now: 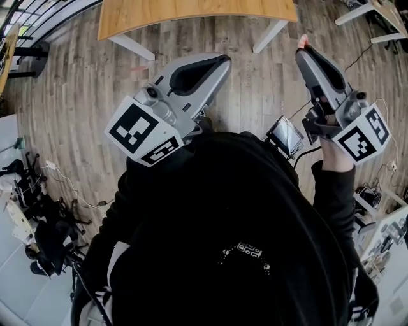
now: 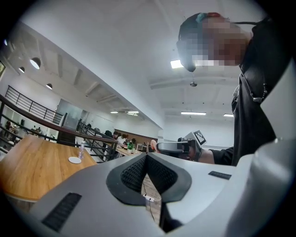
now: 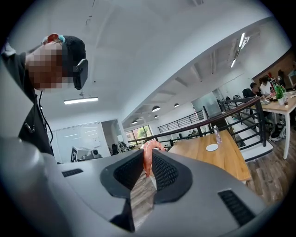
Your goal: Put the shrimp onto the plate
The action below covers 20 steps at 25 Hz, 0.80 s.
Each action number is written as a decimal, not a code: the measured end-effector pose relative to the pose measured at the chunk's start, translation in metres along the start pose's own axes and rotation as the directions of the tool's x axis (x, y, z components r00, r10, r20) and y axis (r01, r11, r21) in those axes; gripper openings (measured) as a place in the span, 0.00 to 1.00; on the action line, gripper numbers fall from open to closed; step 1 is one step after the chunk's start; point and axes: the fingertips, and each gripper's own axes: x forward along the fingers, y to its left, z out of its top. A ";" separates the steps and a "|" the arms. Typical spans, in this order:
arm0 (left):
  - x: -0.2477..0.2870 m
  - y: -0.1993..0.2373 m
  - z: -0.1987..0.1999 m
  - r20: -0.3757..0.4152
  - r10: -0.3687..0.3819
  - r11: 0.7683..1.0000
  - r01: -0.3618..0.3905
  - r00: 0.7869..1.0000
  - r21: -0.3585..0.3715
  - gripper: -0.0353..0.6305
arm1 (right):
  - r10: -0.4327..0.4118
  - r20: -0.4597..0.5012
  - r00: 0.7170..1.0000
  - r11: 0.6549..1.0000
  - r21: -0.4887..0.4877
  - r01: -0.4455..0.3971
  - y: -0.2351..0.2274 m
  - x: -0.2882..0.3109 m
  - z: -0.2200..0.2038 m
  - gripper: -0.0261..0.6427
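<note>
Right gripper [image 3: 149,152]: clamped on shrimp [image 3: 147,163], for carrying
Left gripper [image 2: 146,156]: jaws together, empty
Plate [image 3: 212,147]: on table [image 3: 222,162], 3 o'clock of shrimp, well apart

My right gripper [image 1: 305,54] and left gripper [image 1: 223,62] — both light grey shells w/ black mesh-textured pads [image 3: 163,170]. Marker cubes [image 1: 143,130]: white w/ black square patterns. Shrimp [image 3: 148,156] is pinkish-orange. Table [image 1: 191,14] is warm honey-coloured wood, its legs [image 1: 131,46] white. Floor [image 1: 255,95] — grey-brown planks, grain showing. Plate [image 3: 212,147] is plain white. My top [image 1: 223,210] is black, w/ a small white print approx. mid-chest.
</note>
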 end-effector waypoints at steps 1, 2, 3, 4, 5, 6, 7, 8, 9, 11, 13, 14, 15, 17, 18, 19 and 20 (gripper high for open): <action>-0.001 0.006 0.001 0.000 0.001 1.000 -0.001 1.000 -0.002 0.06 | 0.004 -0.004 1.000 1.000 0.003 -0.004 0.000 0.007 0.001 0.14; -0.003 0.012 0.002 0.001 0.002 1.000 -0.002 1.000 -0.006 0.06 | 0.008 -0.011 1.000 1.000 -0.004 -0.009 0.000 0.015 0.003 0.14; -0.004 0.020 0.004 0.002 0.003 1.000 -0.003 1.000 -0.009 0.06 | 0.012 -0.019 1.000 1.000 -0.017 -0.012 0.002 0.024 0.005 0.14; -0.006 0.027 0.006 0.004 0.004 1.000 -0.004 1.000 -0.013 0.06 | 0.014 -0.026 1.000 1.000 -0.025 -0.015 0.003 0.034 0.007 0.14; -0.008 0.035 0.008 0.007 0.005 1.000 -0.005 1.000 -0.017 0.06 | 0.015 -0.031 0.999 1.000 -0.025 -0.016 0.003 0.042 0.008 0.14; -0.010 0.043 0.010 0.011 0.005 1.000 -0.005 1.000 -0.020 0.06 | 0.015 -0.034 0.999 1.000 -0.022 -0.016 0.003 0.050 0.009 0.14; -0.011 0.049 0.013 0.014 0.005 1.000 -0.005 1.000 -0.023 0.06 | 0.015 -0.038 0.999 1.000 -0.019 -0.015 0.003 0.057 0.010 0.14; -0.013 0.055 0.014 0.016 0.005 1.000 -0.004 1.000 -0.025 0.06 | 0.013 -0.042 0.999 1.000 -0.015 -0.014 0.003 0.064 0.011 0.14; -0.016 0.062 0.015 0.018 0.003 1.000 -0.003 1.000 -0.026 0.06 | 0.011 -0.045 0.999 1.000 -0.012 -0.012 0.003 0.071 0.011 0.14; -0.022 0.076 0.017 0.016 -0.002 1.000 0.002 1.000 -0.027 0.06 | 0.005 -0.050 0.999 1.000 -0.012 -0.005 0.004 0.087 0.012 0.14; -0.028 0.093 0.018 0.014 -0.004 1.000 0.004 1.000 -0.027 0.06 | -0.003 -0.051 0.999 1.000 -0.017 0.002 0.006 0.105 0.014 0.14; -0.031 0.102 0.020 0.014 -0.003 1.000 0.004 1.000 -0.027 0.06 | -0.005 -0.053 0.999 1.000 -0.020 0.004 0.007 0.114 0.015 0.14; -0.034 0.110 0.021 0.014 -0.002 1.000 0.003 1.000 -0.028 0.06 | -0.007 -0.057 0.998 1.000 -0.022 0.005 0.008 0.122 0.015 0.14; -0.039 0.121 0.022 0.011 -0.006 1.000 0.006 1.000 -0.024 0.06 | -0.009 -0.073 0.997 1.000 -0.027 0.007 0.010 0.135 0.013 0.14; -0.041 0.126 0.022 0.007 -0.011 1.000 0.011 1.000 -0.020 0.06 | -0.010 -0.082 0.997 0.999 -0.032 0.008 0.011 0.142 0.012 0.14; -0.042 0.131 0.021 0.002 -0.016 1.000 0.016 1.000 -0.017 0.06 | -0.011 -0.089 0.996 0.999 -0.036 0.008 0.012 0.149 0.013 0.14; -0.043 0.136 0.020 -0.001 -0.020 1.000 0.020 1.000 -0.016 0.06 | -0.011 -0.093 0.996 0.999 -0.037 0.008 0.012 0.155 0.013 0.14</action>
